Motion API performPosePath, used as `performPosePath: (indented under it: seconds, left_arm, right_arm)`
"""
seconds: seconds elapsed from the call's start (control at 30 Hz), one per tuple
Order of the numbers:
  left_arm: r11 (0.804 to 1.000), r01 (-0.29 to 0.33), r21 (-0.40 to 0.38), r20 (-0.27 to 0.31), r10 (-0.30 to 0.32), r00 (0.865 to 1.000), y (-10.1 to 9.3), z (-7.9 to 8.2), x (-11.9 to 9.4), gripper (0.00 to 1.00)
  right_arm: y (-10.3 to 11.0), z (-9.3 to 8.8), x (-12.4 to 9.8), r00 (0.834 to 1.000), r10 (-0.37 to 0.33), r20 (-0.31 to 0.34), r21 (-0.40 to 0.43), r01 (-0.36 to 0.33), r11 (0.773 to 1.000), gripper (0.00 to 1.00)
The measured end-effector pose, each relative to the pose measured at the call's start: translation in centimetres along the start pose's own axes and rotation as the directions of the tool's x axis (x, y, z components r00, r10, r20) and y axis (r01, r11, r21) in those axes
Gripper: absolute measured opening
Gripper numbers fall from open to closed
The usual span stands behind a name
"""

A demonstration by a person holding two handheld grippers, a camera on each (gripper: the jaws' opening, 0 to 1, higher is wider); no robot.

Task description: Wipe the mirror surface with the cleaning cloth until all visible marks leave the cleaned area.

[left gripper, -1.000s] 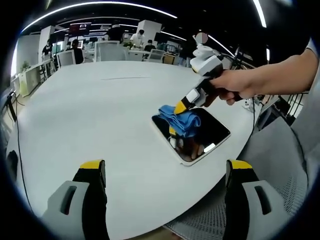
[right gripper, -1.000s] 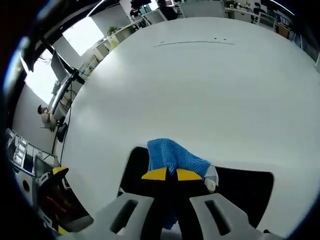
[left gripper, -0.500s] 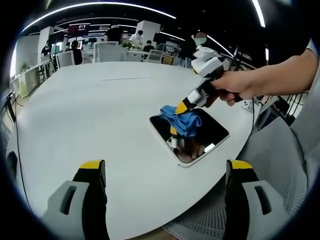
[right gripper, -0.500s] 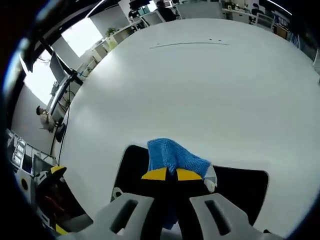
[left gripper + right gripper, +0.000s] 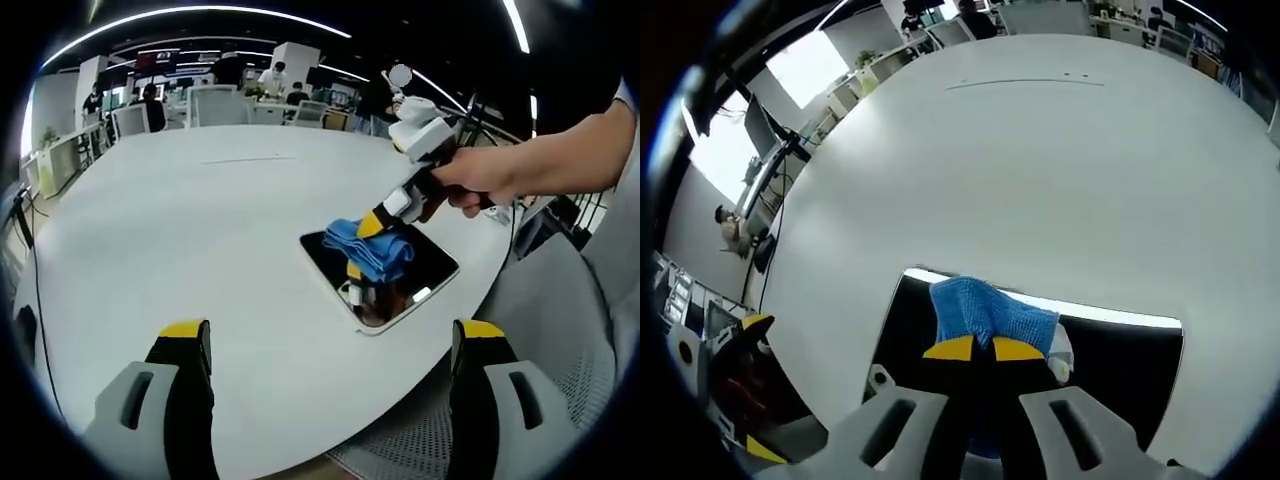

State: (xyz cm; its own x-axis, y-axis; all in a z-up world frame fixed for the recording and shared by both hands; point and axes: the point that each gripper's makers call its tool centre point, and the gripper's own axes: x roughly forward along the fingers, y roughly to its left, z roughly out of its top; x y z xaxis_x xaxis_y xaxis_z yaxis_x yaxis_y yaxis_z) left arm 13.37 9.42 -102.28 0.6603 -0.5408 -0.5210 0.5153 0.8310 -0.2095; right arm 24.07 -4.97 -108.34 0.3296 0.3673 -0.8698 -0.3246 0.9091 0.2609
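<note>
A broad white worktop (image 5: 180,210) with a rounded edge spreads ahead of the left gripper (image 5: 325,345), whose yellow-tipped jaws stand spread wide with nothing between them, hovering over the near edge of the worktop. Well ahead of those jaws and a little to their right lies the mirror (image 5: 380,270), a flat rectangular panel with rounded corners and a pale border, its dark glass reflecting ceiling lights and the tool above it. A person's hand (image 5: 478,182) reaches in from the right, holding the right gripper (image 5: 375,224), which presses a crumpled blue cleaning cloth (image 5: 372,247) down onto the glass near the mirror's middle.

In the right gripper view, the right gripper's (image 5: 974,348) jaws are pressed together, pinching the cleaning cloth (image 5: 985,310), which bunches up just beyond their yellow tips. The mirror (image 5: 1120,350) lies directly under and to either side of these jaws, its far edge showing as a bright strip just beyond the cloth. The left gripper (image 5: 745,385) shows at the lower left of this view, apart from the mirror.

Beyond the worktop (image 5: 1040,160) the room is an open office: white chairs (image 5: 215,100) and desks stand at its far side, people sit or stand among them, and long light strips (image 5: 200,12) run across a dark ceiling. A bright window (image 5: 805,70) glows far to the left of the right jaws.
</note>
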Motion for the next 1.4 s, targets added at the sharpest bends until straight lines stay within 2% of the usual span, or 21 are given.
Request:
performPosePath:
  seconds: [0.5,1.4]
  left_arm:
    - [1.0,0.004,0.007,0.005,-0.004,1.0,-0.6,0.1,-0.1,0.99]
    - [1.0,0.015,0.023,0.012,-0.015,1.0,-1.8,0.4,-0.3,0.99]
  right_arm:
    - [0.8,-2.0,-0.6,1.0,0.012,0.017,0.032,-0.012,0.999,0.0]
    - [2.7,-6.2,-2.2,0.999,0.037,0.008,0.007,-0.037,0.999,0.0]
